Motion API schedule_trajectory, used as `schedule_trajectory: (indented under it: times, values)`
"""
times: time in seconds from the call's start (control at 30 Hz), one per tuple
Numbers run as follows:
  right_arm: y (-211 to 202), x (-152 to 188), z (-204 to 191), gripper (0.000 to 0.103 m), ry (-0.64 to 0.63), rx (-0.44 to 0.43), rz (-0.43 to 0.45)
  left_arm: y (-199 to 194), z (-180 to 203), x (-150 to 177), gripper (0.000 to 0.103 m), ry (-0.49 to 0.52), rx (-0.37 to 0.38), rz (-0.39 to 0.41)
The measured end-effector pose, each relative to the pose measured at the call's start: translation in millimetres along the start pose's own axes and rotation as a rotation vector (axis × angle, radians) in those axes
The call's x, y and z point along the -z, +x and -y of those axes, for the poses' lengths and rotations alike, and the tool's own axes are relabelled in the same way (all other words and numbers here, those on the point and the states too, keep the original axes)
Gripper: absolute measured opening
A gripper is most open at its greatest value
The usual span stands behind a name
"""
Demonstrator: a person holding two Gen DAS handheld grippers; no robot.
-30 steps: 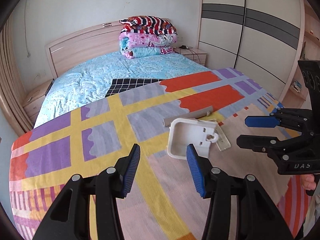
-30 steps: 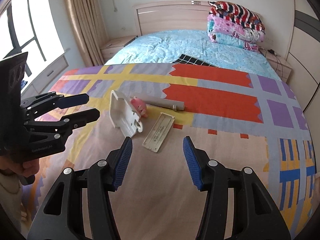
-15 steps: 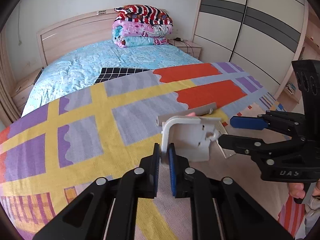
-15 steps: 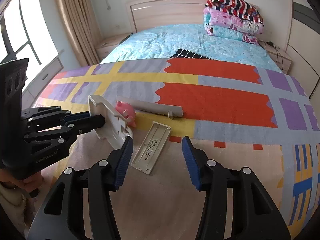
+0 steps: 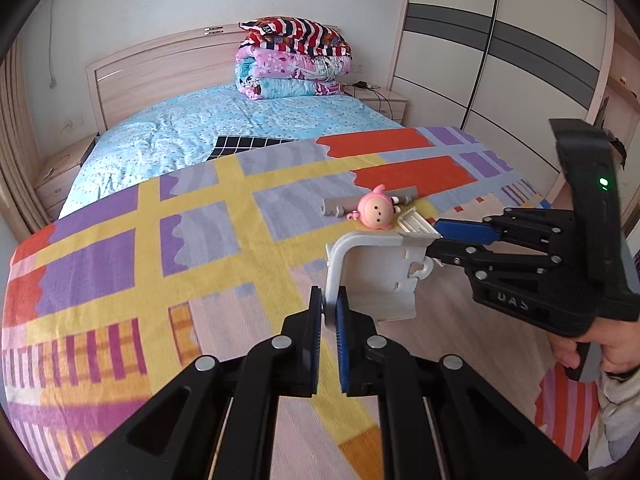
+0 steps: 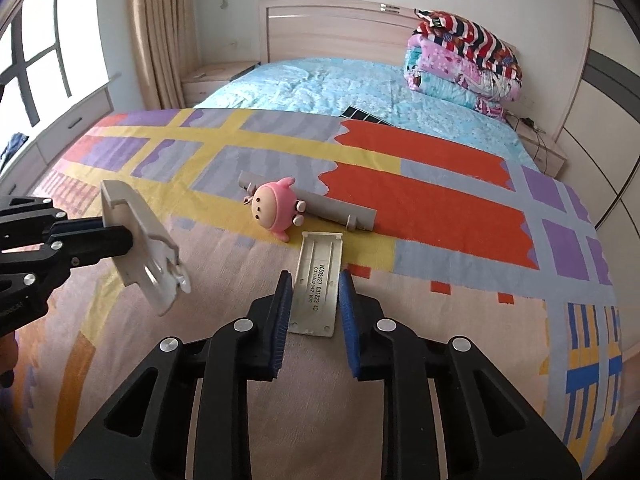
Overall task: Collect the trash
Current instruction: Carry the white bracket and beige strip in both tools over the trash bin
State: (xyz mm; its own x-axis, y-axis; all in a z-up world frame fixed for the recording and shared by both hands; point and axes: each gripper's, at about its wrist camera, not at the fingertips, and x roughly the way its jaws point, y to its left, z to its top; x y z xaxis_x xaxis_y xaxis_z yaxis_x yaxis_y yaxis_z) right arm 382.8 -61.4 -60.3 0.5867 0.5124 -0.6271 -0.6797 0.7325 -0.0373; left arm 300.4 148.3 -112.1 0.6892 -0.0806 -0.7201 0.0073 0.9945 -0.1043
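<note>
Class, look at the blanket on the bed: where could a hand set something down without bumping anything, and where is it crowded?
Free: the purple-and-yellow squares left of the white bracket, and the orange stripes right of the grey bar. Crowded: around the pink toy, the grey bar and the flat cover.

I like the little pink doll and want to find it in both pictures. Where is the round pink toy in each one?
Left wrist view: the round pink toy figure lies right of centre on the colourful patterned blanket, beyond the lifted white plastic bracket.
Right wrist view: the toy lies just left of centre.
Shared landmark: the long grey plastic strip right behind it.
</note>
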Motion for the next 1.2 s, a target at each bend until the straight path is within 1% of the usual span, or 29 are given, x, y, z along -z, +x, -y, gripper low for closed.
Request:
schedule_trajectory:
  times: [0.1, 0.23, 0.4, 0.63, 0.93, 1.2]
  values:
    - [-7.4, 5.5, 1.8, 0.023, 0.023, -0.01, 0.006, -15.9, 4.6, 6.0, 0.007, -0.002, -0.005, 0.016]
    - [-22.7, 12.9, -2.4, 0.023, 0.017, -0.011, 0.015, -35.8, 13.0, 12.3, 0.007, -0.002, -0.006, 0.035]
    - [-49.5, 22.7, -9.3, 0.023, 0.003, -0.011, 0.037, -61.0, 30.6, 20.9, 0.006, 0.016, -0.015, 0.06]
    - [-90.4, 38.2, -21.3, 0.023, -0.028, -0.023, 0.077, -89.6, 51.0, 38.6, 0.007, 0.021, -0.025, 0.072]
    - [-140.0, 72.5, -38.5, 0.023, -0.061, -0.078, 0.109, -119.4, 78.0, 69.8, 0.007, 0.025, -0.033, 0.073]
    - [-178.5, 102.3, -50.3, 0.023, -0.079, -0.099, 0.146, -147.7, 99.3, 100.0, 0.007, 0.036, -0.035, 0.093]
